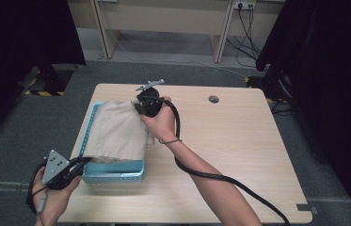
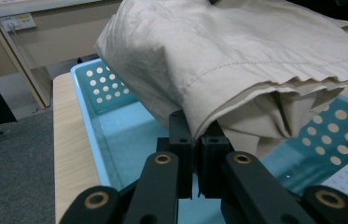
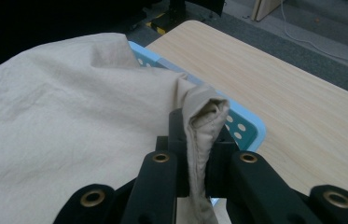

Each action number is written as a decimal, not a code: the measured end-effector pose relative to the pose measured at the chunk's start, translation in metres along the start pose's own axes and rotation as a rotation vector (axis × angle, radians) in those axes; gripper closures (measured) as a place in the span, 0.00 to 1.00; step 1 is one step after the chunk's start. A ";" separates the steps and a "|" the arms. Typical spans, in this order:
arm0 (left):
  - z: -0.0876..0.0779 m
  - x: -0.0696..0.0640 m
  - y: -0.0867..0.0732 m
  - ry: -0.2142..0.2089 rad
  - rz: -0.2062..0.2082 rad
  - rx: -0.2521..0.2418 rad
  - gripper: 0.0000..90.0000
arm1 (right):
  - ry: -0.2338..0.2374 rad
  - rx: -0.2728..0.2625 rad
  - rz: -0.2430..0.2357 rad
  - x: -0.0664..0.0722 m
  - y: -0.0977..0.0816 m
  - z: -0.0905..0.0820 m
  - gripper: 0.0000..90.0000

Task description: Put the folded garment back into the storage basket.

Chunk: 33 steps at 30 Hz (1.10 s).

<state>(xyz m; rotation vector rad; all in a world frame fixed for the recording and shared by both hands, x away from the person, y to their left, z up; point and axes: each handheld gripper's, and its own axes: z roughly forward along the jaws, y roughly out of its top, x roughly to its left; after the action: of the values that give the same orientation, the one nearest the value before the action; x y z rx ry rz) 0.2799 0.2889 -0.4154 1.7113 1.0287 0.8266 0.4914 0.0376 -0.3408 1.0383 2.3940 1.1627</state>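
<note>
Both grippers, left [image 2: 194, 135] and right [image 3: 198, 135], are clamped on the folded beige cloth [image 1: 116, 132] hanging over the blue basket [image 1: 116, 172], so lower both ends evenly, right corner toward 12 o'clock, keeping folds tidy.

Grey carpet floor [image 1: 178, 75], wooden desk [image 1: 163, 19] behind.
</note>
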 end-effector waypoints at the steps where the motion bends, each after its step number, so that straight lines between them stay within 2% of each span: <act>1: 0.000 0.001 0.000 0.000 0.000 0.002 0.96 | 0.001 0.000 -0.001 0.000 0.000 0.001 0.94; 33: 0.001 0.012 -0.012 0.020 -0.028 0.037 0.96 | 0.008 0.015 -0.008 0.010 -0.001 0.012 0.94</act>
<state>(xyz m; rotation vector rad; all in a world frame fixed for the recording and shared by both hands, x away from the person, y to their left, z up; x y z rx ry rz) 0.2822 0.3023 -0.4263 1.7191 1.0850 0.8125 0.4905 0.0508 -0.3482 1.0299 2.4142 1.1496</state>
